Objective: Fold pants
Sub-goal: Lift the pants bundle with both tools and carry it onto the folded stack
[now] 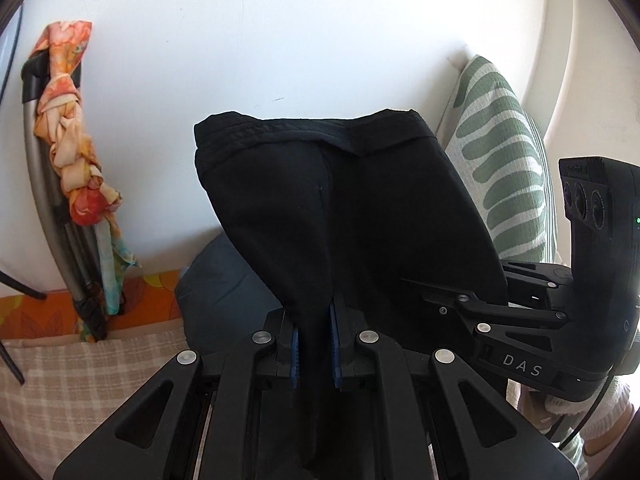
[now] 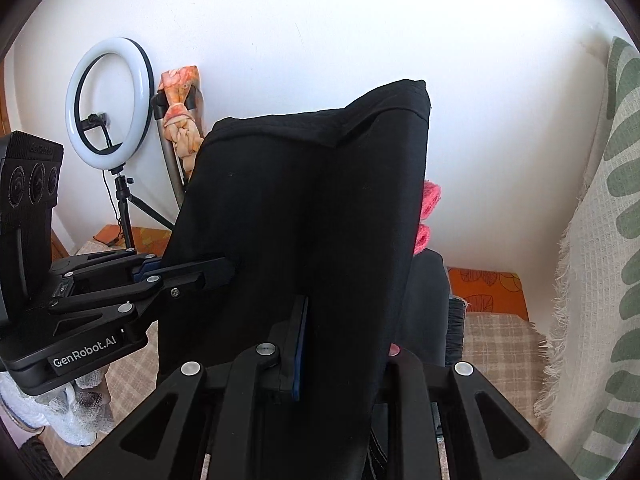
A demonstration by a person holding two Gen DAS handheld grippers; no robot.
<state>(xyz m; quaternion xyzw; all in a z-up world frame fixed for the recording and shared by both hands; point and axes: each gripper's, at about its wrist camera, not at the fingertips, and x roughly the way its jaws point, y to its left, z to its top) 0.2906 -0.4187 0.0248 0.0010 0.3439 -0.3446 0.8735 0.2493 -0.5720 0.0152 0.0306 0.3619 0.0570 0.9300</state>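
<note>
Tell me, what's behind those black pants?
Behind the pants: white wall, a pink thing peeking out, a floral cloth on a pole. Whatever lies directly behind the fabric is covered.

The black pants [image 1: 340, 208] hang lifted in front of the white wall [image 1: 280, 40], well clear of the checked cover below, their ribbed waistband forming the top edge (it dips in a shallow V near the middle). The fabric is thick, matte and doubled, with a centre seam running down from the waistband. Lower down it narrows into gathered folds.
</note>
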